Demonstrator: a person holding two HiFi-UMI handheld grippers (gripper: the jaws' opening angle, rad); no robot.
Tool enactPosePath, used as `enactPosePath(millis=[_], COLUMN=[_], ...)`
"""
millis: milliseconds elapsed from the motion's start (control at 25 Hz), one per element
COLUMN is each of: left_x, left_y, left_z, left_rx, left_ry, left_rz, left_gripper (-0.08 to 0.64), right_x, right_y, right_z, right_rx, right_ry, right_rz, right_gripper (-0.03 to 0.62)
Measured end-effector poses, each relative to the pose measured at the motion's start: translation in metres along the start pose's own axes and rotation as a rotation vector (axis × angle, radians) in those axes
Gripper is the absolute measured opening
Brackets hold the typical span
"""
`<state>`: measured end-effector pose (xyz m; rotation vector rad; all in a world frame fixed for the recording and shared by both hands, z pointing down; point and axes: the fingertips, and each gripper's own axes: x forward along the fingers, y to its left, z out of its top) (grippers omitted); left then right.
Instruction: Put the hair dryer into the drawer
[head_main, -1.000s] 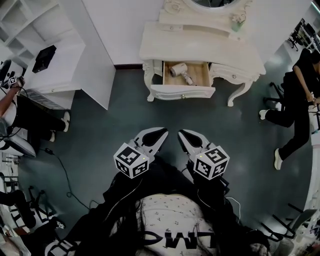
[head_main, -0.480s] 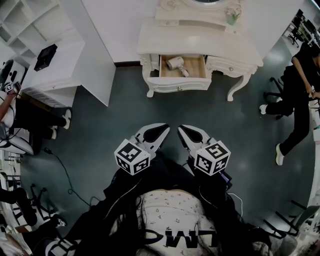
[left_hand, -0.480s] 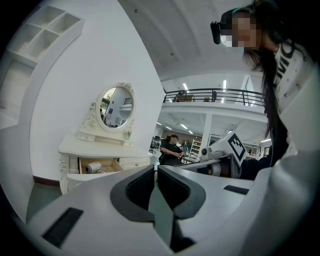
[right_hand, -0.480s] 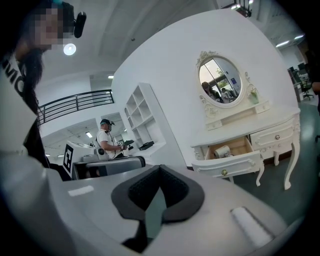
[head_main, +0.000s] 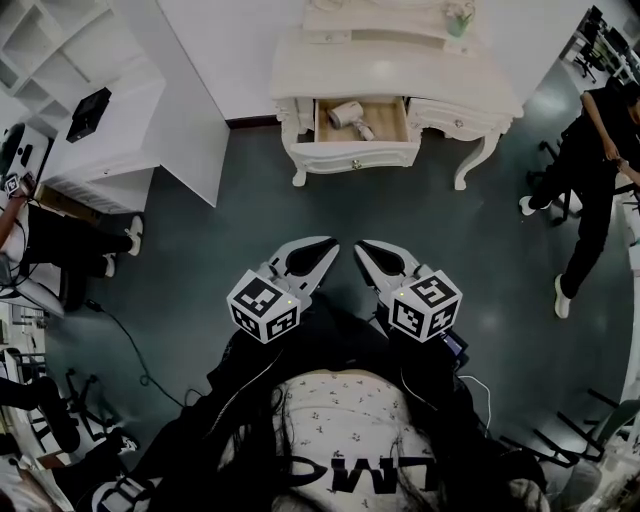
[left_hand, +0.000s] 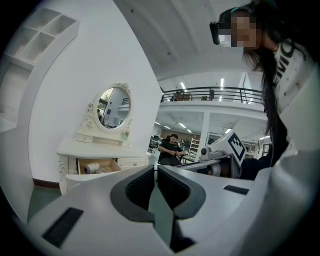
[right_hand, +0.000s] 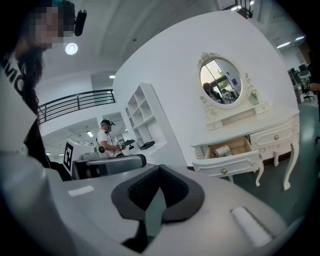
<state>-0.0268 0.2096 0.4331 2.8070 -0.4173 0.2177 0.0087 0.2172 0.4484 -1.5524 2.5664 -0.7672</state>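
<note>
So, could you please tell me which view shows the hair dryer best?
The head view: it looks down into the open drawer, so the hair dryer shows whole, lying inside. Both gripper views look across from low down and far off; each shows only its round end above the drawer's front.

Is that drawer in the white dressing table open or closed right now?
Open. The drawer is pulled out from the dressing table, its wooden inside showing from above, with the hair dryer lying in it.
</note>
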Motion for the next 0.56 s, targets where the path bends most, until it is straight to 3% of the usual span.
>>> enactPosePath(millis=[560], left_x=[-0.0077], left_y=[-0.0070], left_z=[-0.0036], left_rx=[0.003], left_ry=[-0.003], left_rz=[0.007], left_gripper=[0.000], right_x=[-0.0031], right_y=[0.0076], right_z=[-0.0069], right_rx=[-0.011], right_ry=[0.017], right_rz=[0.012], right_gripper=[0.011])
